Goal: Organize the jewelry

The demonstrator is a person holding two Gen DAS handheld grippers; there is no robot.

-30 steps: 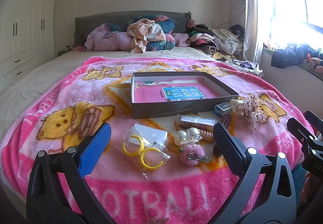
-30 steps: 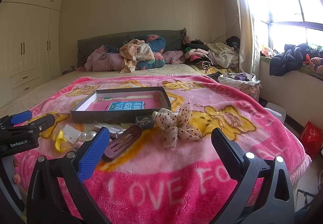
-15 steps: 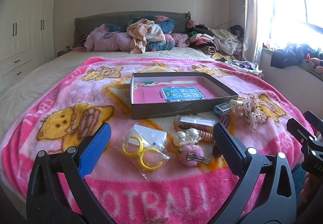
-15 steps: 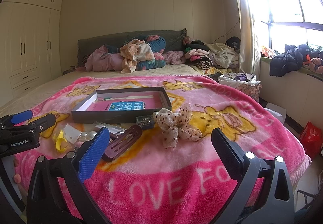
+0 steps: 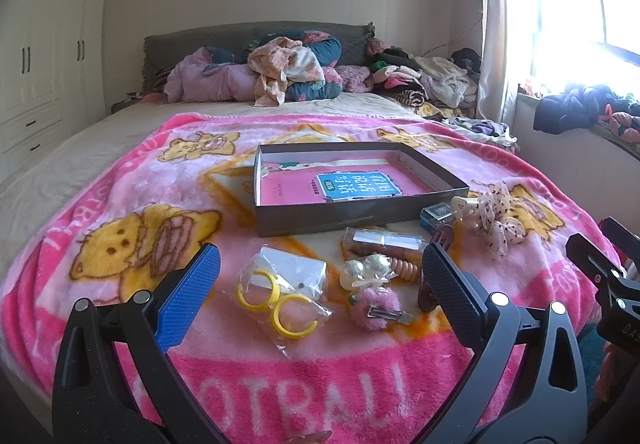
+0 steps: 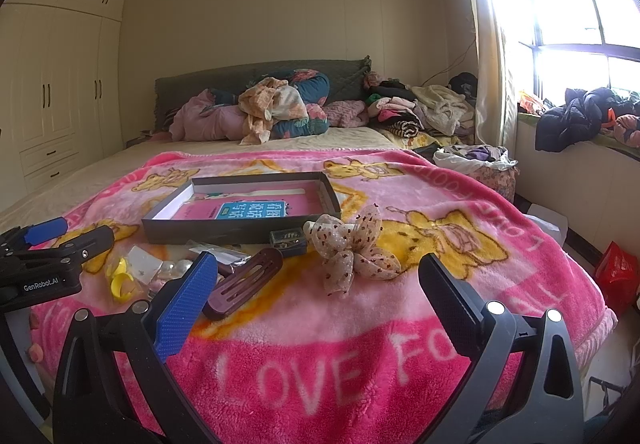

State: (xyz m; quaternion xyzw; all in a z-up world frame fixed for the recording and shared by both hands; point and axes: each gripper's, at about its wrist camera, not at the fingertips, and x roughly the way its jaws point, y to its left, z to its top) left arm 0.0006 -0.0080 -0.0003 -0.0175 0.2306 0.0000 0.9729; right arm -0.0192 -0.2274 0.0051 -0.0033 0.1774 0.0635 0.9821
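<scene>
Blue ribbed padding faces inward on one finger of my left gripper (image 5: 320, 296), and its jaws stand wide apart, holding nothing, above a plastic packet of yellow hoop earrings (image 5: 282, 298). My right gripper (image 6: 316, 300) is likewise spread and empty over the pink blanket (image 6: 360, 360).

Just beyond my left fingers lie a fluffy pink hair clip (image 5: 376, 308), a pearly piece (image 5: 366, 270) and a clear sleeve (image 5: 384, 240). Past my right fingers are a dark brown slotted clip (image 6: 244, 282), a spotted organza bow (image 6: 348, 248) and a small dark case (image 6: 288, 238). Behind them all sits the open grey box (image 5: 352, 218), with a pink book lying flat inside; nothing has gone in yet.

I judge the step in hand to be a first pick. For the packet, I would come down low, straddle one edge and close on the plastic rather than the hoops, since the film may slide. The blanket is soft, so pressing in slightly should help the fingers get under. Then lift clear of the box wall before releasing.
</scene>
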